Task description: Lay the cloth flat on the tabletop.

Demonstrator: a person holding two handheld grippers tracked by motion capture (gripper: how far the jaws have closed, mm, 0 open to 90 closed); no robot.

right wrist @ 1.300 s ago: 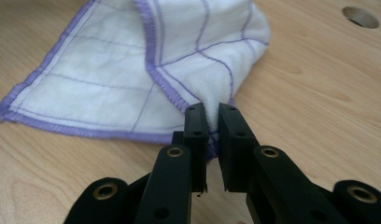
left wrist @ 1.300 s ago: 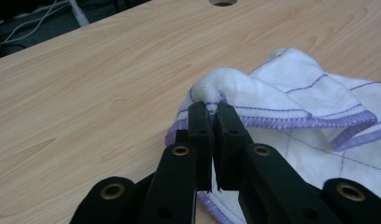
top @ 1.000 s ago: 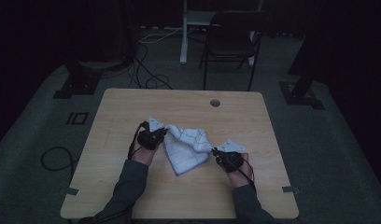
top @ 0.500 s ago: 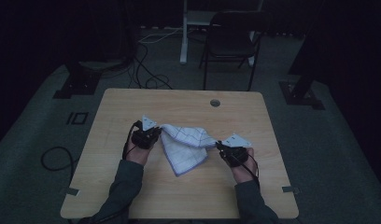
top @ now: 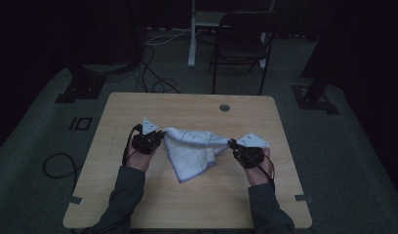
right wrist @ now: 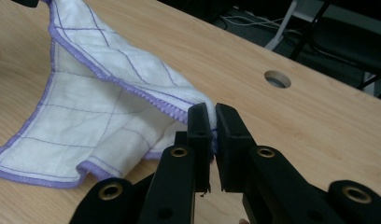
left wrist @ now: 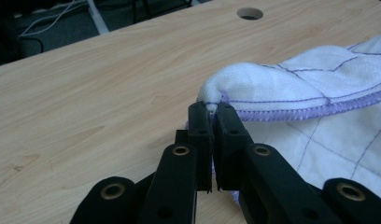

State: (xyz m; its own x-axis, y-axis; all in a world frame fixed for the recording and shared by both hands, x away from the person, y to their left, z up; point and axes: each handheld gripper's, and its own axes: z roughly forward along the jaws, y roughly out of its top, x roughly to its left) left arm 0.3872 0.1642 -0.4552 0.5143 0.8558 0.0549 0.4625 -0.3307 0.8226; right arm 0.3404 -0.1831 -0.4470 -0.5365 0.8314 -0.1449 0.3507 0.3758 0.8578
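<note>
Black pads of your left gripper [left wrist: 212, 112] are clenched on a bunched corner of the white cloth [left wrist: 319, 93], a small nub of fabric poking up between the two tips, and in the left gripper view the purple-stitched hem runs away to the right from that pinch. Your right gripper [right wrist: 212, 116] is likewise clamped on the cloth [right wrist: 100, 107], its pads closed over the edge where the purple hem meets them, with the rest of the fabric falling away to the left in that view, crossed by thin purple grid lines. From above, you hold your left gripper [top: 149, 139] and your right gripper [top: 246, 148] well apart, and the cloth [top: 192, 148] spans the gap between them: its upper edge stretches from one pinch to the other, while the middle sags down into a loose point towards your side, where it appears to touch the wooden table [top: 187, 200]. The cloth sits near the middle of the tabletop, slightly towards you. A grey three-cornered plate tops each gripper, and a cable loops beside your left hand [top: 138, 158]. Your right hand [top: 259, 168] sits a little nearer to you than the left one. Beyond the cloth, a round hole [top: 225, 107] pierces the table near its far edge, and further off a dark chair [top: 241, 44] stands on the grey floor.
</note>
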